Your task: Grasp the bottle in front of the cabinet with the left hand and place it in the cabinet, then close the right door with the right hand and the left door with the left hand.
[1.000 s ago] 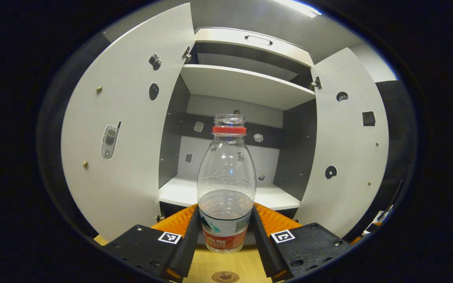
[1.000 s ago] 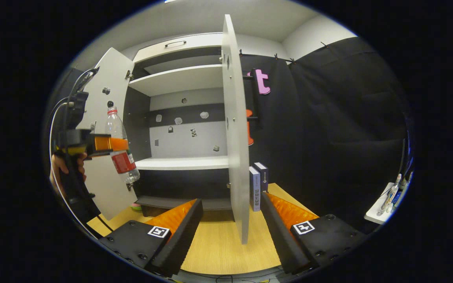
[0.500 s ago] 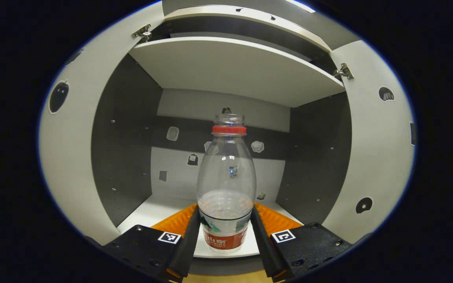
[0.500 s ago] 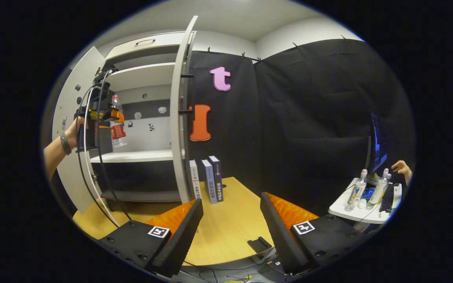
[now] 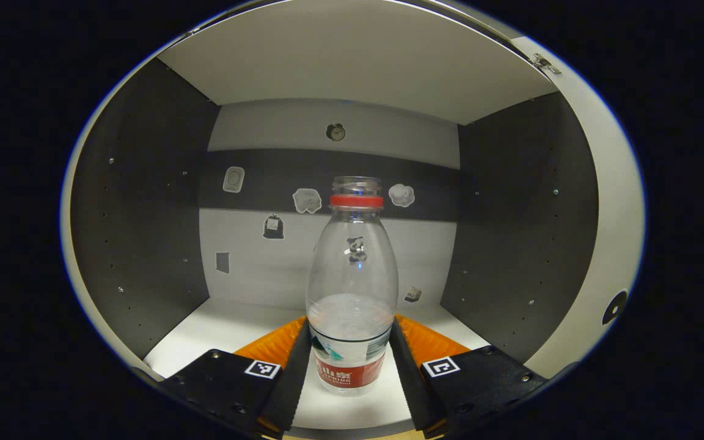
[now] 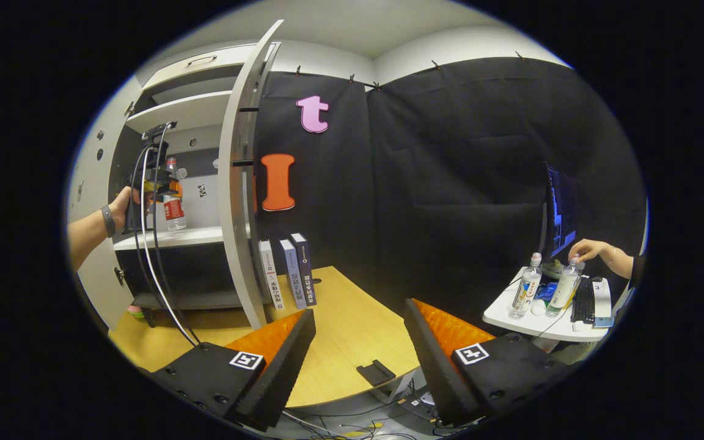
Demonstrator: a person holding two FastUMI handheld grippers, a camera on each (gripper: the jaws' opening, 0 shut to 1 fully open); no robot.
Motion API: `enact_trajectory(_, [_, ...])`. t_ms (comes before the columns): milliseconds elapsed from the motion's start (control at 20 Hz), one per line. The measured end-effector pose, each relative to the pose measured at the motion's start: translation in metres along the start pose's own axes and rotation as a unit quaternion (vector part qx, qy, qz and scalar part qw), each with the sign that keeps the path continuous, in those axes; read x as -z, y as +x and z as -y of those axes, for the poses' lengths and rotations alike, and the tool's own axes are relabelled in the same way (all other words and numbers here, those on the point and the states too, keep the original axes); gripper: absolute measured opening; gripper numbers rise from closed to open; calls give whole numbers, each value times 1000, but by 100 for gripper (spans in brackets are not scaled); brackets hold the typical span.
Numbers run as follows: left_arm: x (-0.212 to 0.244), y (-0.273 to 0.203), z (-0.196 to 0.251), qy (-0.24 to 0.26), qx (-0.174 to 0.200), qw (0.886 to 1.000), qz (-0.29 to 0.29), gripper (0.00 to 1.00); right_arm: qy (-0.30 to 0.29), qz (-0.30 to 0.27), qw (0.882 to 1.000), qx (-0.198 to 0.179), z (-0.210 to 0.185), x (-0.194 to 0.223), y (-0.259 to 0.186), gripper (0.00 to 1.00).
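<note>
A clear plastic bottle (image 5: 352,287) with a red neck ring, no cap and a little water stands upright in my left gripper (image 5: 349,366), whose two fingers press on its labelled lower part. It hangs just above the white shelf (image 5: 217,324) inside the cabinet, between the dark side walls. In the right gripper view the same bottle (image 6: 173,198) and the left gripper (image 6: 150,183) sit inside the cabinet at far left, held by a hand. The right door (image 6: 239,201) stands open, edge-on. My right gripper (image 6: 358,342) is open over the wooden table (image 6: 340,311), holding nothing.
Three books (image 6: 288,269) stand against the black wall beside the right door. The left door (image 6: 86,183) is open too. A cable (image 6: 156,269) hangs from the left gripper. A white side table (image 6: 511,318) with bottles and a person's hand (image 6: 587,247) lies at right.
The left gripper has carried the bottle forward from in front of the cabinet into the lower compartment. The right gripper has swung rightward, past the right door's edge, staying open.
</note>
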State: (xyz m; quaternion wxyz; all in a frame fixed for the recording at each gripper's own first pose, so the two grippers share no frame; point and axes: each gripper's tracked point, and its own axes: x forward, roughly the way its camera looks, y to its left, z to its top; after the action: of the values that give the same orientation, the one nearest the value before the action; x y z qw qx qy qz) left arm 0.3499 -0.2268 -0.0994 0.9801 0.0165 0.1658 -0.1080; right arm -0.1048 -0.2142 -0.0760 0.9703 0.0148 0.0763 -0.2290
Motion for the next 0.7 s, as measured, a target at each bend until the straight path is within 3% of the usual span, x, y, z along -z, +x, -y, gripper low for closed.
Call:
enact_trajectory(350, [12, 8, -9, 6, -6, 1000, -5, 76, 0, -6, 1000, -5, -4, 3, 9, 98])
enact_trajectory(600, [14, 2, -10, -8, 5, 1000, 4, 94, -1, -7, 1000, -13, -9, 2, 7, 98])
enact_trajectory(700, [0, -10, -11, -21, 9, 999, 32, 95, 3, -11, 1000, -20, -13, 3, 7, 98])
